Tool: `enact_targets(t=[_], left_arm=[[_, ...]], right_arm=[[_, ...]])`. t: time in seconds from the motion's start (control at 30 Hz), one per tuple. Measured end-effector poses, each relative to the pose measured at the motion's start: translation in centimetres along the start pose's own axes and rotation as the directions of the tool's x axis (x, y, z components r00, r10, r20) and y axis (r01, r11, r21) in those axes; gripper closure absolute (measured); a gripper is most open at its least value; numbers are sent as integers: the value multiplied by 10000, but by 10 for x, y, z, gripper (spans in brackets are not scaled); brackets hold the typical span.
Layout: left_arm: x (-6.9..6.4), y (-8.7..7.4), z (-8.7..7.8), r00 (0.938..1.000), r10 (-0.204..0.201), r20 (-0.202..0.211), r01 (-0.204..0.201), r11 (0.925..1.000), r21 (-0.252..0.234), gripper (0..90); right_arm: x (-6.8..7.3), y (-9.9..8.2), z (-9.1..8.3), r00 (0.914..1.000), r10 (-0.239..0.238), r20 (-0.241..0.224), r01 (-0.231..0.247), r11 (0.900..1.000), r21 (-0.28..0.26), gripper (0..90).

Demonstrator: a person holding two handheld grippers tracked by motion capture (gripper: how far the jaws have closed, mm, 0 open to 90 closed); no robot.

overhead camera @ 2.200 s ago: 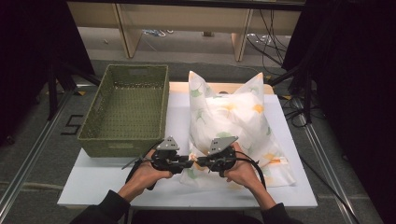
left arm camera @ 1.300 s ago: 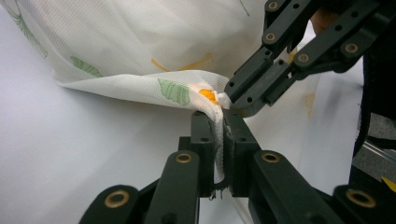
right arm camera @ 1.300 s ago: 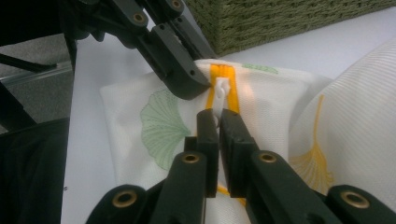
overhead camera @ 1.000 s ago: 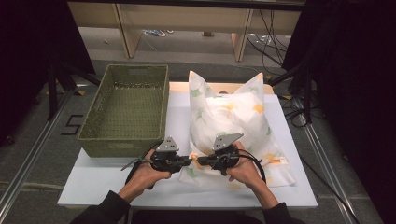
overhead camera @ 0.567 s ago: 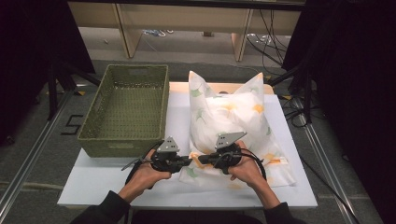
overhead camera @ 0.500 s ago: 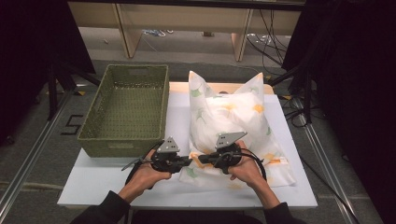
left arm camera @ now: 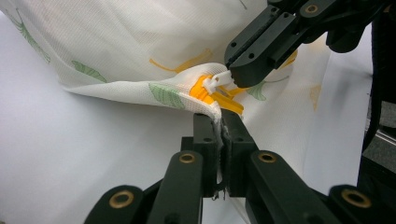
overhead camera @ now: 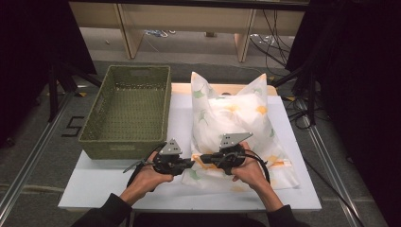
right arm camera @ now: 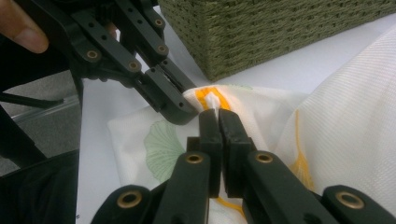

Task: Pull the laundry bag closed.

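My left gripper pinches the pillow cover's near corner on the bench. My right gripper moved in and now has the white zipper tab clamped tight, ready to pull.

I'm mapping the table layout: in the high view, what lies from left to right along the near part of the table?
Green woven basket → left gripper → right gripper → patterned pillow.
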State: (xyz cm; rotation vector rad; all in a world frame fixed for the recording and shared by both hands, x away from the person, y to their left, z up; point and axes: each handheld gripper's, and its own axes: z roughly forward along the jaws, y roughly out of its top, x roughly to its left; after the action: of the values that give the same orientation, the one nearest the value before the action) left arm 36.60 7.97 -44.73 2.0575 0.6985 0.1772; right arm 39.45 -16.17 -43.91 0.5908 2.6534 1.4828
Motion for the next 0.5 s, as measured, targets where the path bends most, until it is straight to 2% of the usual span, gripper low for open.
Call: enact_targets(t=[0.07,0.13,0.17,0.2,0.23,0.27,0.3,0.33,0.37,0.43,0.47,0.5], left_arm=[[0,0,1,9999,-145,90,145,9999,-26,854],[-1,0,2,9999,-105,87,106,9999,-30,855],[-1,0,1,9999,-14,148,13,10000,92,855],[-1,0,1,9999,97,89,-97,10000,-8,855],[0,0,2,9999,133,83,-133,9999,-32,855],[-1,0,2,10000,-3,71,3,10000,-30,856],[0,1,1,9998,135,134,-137,9998,139,856],[-1,1,1,9999,81,120,-83,9999,117,856],[-2,0,1,9999,-19,123,17,9999,106,856],[-2,0,2,10000,-16,29,16,10000,73,856],[-1,0,2,9997,225,13,-225,9997,45,856],[-1,0,2,9997,242,12,-242,9997,58,856]], right_arm=[[1,0,1,9999,51,-89,-50,10000,79,900],[0,0,0,9999,117,-16,-117,9999,4,900],[0,0,1,9998,157,-155,-158,9999,-52,900],[1,0,1,9998,191,-102,-191,9998,-38,900],[1,1,2,10000,57,-62,-58,9999,-101,900],[1,1,2,9999,149,-84,-149,9999,-77,900],[2,1,2,9997,243,-96,-244,9996,-131,900],[1,1,2,10000,60,-66,-62,9997,-215,900],[1,1,3,9998,175,-109,-177,9997,-152,900],[2,1,5,9999,111,-78,-112,9998,-176,899],[2,1,5,10000,77,34,-76,9996,-273,899],[2,2,6,9998,218,14,-217,9992,-327,898]])
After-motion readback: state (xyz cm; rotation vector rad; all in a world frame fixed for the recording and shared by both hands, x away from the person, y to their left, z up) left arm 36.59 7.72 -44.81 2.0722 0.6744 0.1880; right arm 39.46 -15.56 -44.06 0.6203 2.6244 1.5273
